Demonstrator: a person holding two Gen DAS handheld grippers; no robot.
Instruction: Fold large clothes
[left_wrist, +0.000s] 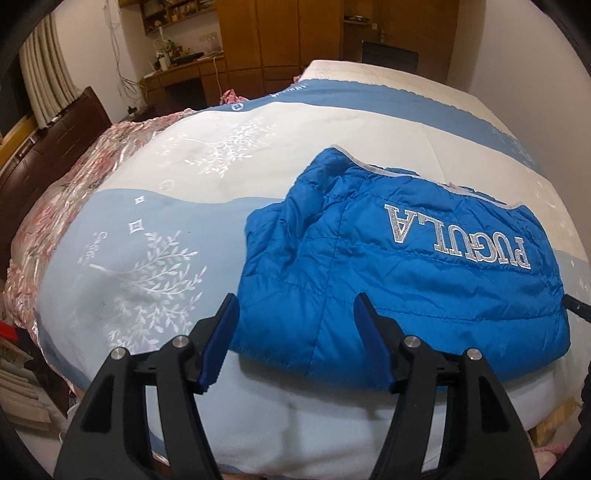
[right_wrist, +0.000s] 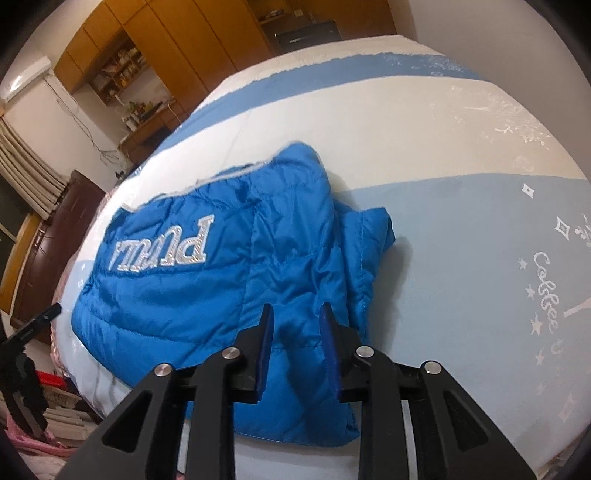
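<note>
A bright blue quilted jacket (left_wrist: 399, 280) with silver letters lies folded into a block on the bed; it also shows in the right wrist view (right_wrist: 221, 280). My left gripper (left_wrist: 297, 308) is open, jaws wide apart, hovering over the jacket's near left corner with nothing between the pads. My right gripper (right_wrist: 297, 317) is partly open just above the jacket's near right part, where a sleeve is folded over; I see no fabric pinched between its pads. The left gripper's tip (right_wrist: 48, 314) shows at the left edge of the right wrist view.
The bed (left_wrist: 155, 236) has a blue and white cover with white leaf print. A pink floral quilt (left_wrist: 77, 177) lies bunched along its left side by a dark headboard (left_wrist: 48, 147). Wooden wardrobes (left_wrist: 280, 40) and a desk (left_wrist: 184, 70) stand beyond. Stacked items (right_wrist: 62, 406) sit on the floor.
</note>
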